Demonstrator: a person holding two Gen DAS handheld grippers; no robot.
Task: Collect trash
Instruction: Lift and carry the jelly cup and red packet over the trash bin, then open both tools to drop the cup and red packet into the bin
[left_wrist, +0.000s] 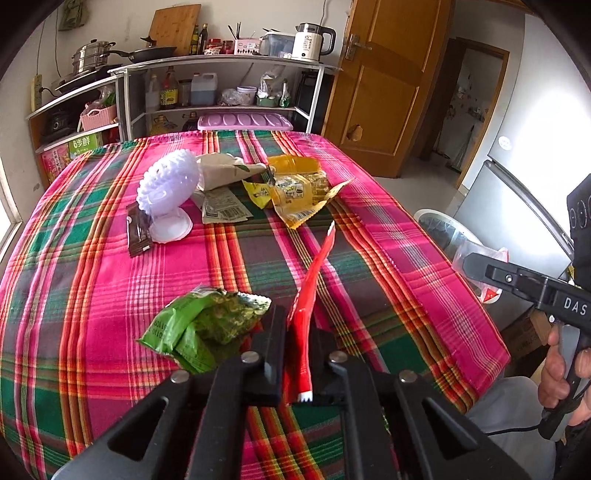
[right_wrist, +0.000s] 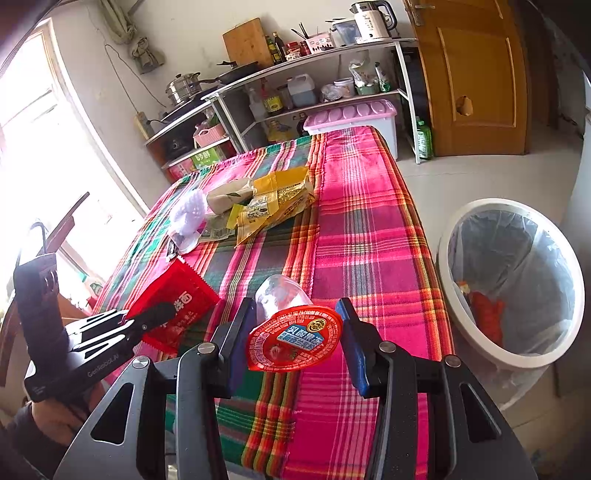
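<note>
We pinch a red wrapper (left_wrist: 308, 295) in our left gripper (left_wrist: 298, 354) above the tablecloth (left_wrist: 110, 295), while our right gripper (right_wrist: 295, 343) clasps a clear cup (right_wrist: 284, 314) by its red lid, near the table edge. The lined bin (right_wrist: 461, 332) waits just beyond; next we judge each must swing over and release, then return for the green bag (left_wrist: 199, 325) and yellow packets (left_wrist: 295, 192) farther back.

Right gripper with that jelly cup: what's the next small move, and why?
Probably swing the right gripper rightward over the trash bin and let go. It already holds the clear jelly cup by its red lid above the table, and the lined bin stands open just off the table's right edge, some red trash already inside.
</note>
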